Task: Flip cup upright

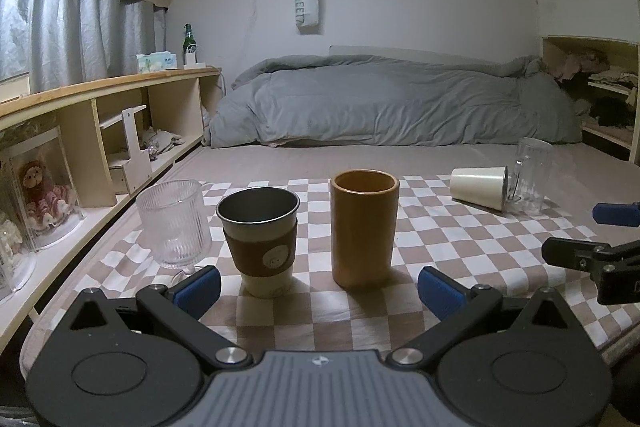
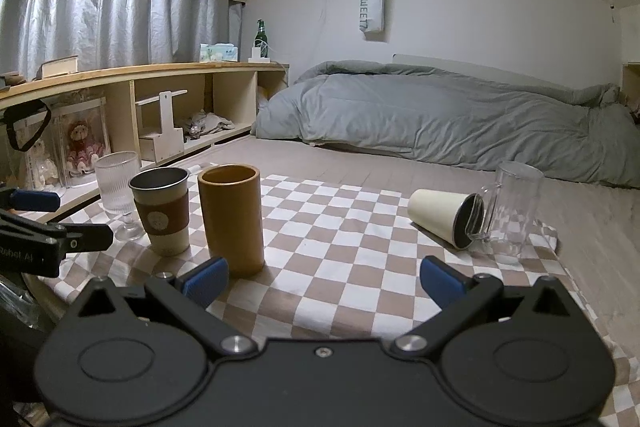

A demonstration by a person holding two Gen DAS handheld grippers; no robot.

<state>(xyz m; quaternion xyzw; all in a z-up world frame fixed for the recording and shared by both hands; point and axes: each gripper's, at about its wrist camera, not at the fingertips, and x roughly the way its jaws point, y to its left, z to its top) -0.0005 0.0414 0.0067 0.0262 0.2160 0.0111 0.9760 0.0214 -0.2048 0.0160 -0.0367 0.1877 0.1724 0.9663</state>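
Observation:
A cream cup lies on its side on the checkered cloth, its dark mouth touching a clear glass mug. It also shows far right in the left wrist view. My right gripper is open and empty, low over the cloth, short of the lying cup. My left gripper is open and empty, just in front of the upright sleeved metal cup and the upright orange-brown cup.
A ribbed stemmed glass stands at the left of the row. A wooden shelf unit runs along the left. A grey duvet lies behind the cloth. The right gripper's fingers show at the right edge of the left wrist view.

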